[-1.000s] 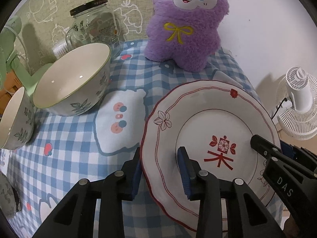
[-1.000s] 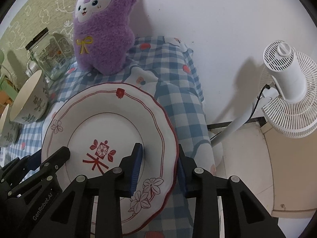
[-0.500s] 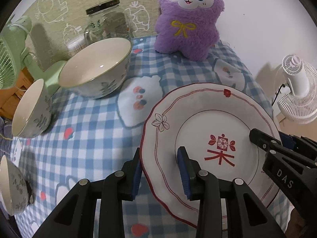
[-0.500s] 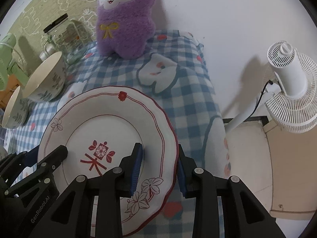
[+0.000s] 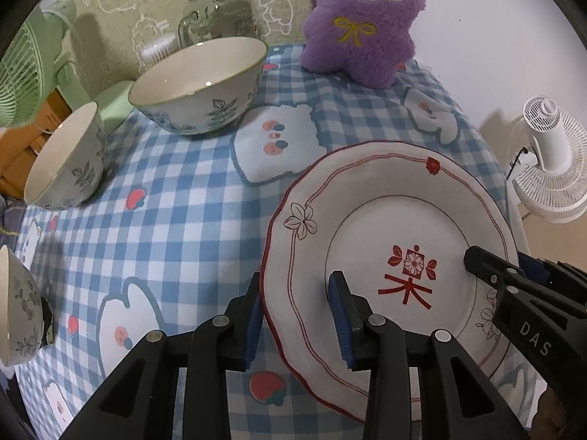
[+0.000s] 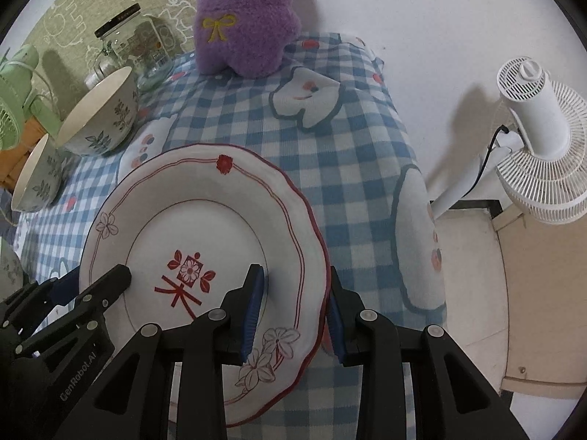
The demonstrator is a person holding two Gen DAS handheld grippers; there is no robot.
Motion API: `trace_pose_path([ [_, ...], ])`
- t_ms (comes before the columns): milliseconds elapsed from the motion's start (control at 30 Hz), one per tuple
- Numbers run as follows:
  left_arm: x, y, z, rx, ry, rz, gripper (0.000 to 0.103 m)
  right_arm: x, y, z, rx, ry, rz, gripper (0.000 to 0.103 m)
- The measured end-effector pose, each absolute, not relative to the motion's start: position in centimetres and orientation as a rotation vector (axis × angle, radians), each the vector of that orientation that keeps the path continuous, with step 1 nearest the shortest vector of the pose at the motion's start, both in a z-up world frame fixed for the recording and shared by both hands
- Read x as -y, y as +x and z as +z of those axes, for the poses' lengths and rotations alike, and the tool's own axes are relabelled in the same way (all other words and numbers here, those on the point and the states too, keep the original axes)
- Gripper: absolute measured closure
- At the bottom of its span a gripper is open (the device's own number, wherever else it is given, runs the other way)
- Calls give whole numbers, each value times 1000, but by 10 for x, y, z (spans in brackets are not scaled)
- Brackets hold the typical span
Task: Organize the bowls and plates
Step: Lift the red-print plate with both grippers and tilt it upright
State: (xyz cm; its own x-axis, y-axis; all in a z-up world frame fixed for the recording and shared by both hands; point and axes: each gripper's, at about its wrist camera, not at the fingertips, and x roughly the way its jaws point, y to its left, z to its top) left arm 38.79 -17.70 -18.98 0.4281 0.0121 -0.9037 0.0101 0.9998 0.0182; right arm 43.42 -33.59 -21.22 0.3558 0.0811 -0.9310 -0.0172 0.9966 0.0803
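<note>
Covering the whole work surface, the blue checked tablecloth drops off its right edge toward a white fan standing on the floor below. Over the cloth's right side, the red-trimmed plate is gripped from both sides: the left gripper is clamped on its left rim, one blue pad under the edge and one on the face, and the right gripper pinches the opposite rim the same way. Open cloth lies between the plate and the large leaf-patterned bowl, which sits near the far edge beside a purple plush toy and a glass jar. A medium bowl stands left of it. Only the left wrist view shows a small bowl whole at the near left edge; only the right wrist view shows the floor.
</note>
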Motion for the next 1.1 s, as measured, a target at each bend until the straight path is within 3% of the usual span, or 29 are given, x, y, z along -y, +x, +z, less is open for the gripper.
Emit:
trace_pose_path([
  [533, 185, 390, -183, -1077, 66, 44, 67, 333, 435, -204, -1164, 46, 76, 67],
  [1100, 167, 334, -117, -1005, 49, -6, 67, 324, 371, -125, -1076, 53, 11, 67],
])
